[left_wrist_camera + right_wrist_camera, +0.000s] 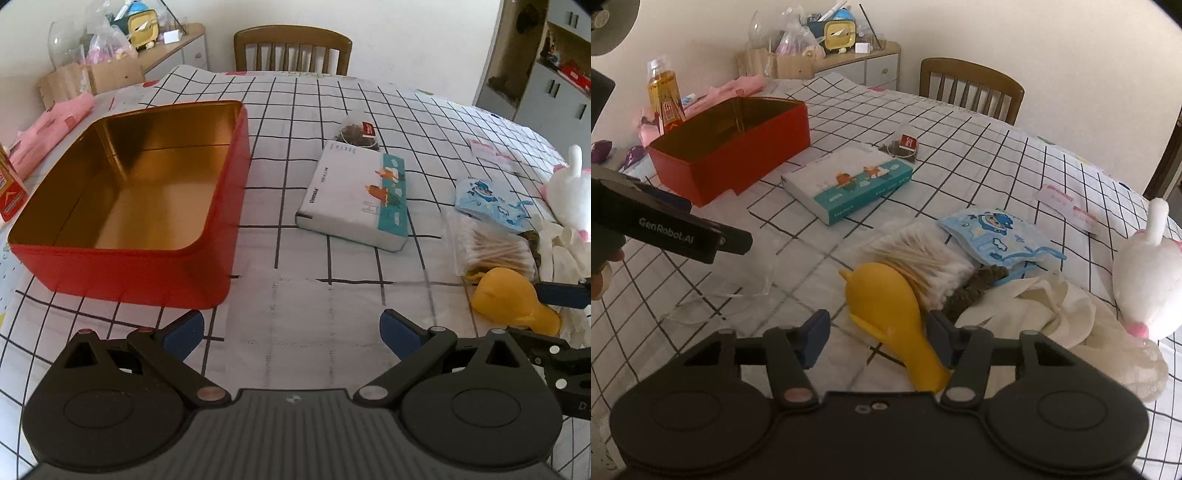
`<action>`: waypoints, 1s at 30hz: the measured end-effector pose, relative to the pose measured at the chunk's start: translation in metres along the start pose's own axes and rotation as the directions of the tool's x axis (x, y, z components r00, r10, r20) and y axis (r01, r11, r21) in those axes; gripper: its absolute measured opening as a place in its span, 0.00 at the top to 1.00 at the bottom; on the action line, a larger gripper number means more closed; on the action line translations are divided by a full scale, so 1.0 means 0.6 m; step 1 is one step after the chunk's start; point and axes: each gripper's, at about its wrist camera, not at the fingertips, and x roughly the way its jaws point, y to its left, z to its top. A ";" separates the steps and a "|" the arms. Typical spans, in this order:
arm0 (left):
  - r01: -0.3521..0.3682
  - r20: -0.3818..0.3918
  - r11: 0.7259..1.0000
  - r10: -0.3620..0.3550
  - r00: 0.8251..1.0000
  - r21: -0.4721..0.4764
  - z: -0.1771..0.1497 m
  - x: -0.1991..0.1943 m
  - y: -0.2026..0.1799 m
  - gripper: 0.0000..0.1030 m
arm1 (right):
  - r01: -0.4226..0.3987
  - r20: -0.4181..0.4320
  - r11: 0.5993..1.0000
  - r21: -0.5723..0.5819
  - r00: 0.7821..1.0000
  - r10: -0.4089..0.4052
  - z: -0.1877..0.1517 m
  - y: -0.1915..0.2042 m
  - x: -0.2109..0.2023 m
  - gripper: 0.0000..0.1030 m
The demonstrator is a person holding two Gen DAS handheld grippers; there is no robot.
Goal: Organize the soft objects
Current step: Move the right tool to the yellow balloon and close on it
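Right gripper (875,341), jaws wide, straddles the yellow toy (886,306) at lower centre, apparently lining up a grasp. Left gripper (291,332) hovers wide and empty, beside the open red tin (147,277) at left, likely the destination.

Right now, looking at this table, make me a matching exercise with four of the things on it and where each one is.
Things:
1. red tin
2. yellow balloon
3. tissue pack
4. white plush toy

Places:
A. between the open jaws of the right gripper
B. far right of the table
C. left side, empty, lid off
D. middle of the table, in front of a tea bag

Pairs: 1-C, 2-A, 3-D, 4-B
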 end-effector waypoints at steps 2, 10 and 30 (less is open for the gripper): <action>-0.001 0.000 1.000 0.001 1.000 0.002 0.001 0.002 -0.001 0.03 | 0.003 -0.004 1.000 -0.009 1.000 -0.003 0.001 0.002 0.004 0.46; 0.012 -0.025 1.000 -0.012 1.000 0.027 0.000 0.011 -0.009 0.17 | 0.003 -0.016 1.000 -0.024 1.000 -0.003 0.000 0.001 0.014 0.46; 0.055 0.013 0.997 -0.056 0.998 0.053 -0.001 -0.017 -0.020 0.86 | 0.035 -0.004 0.998 -0.055 0.999 -0.036 -0.002 0.002 0.010 0.71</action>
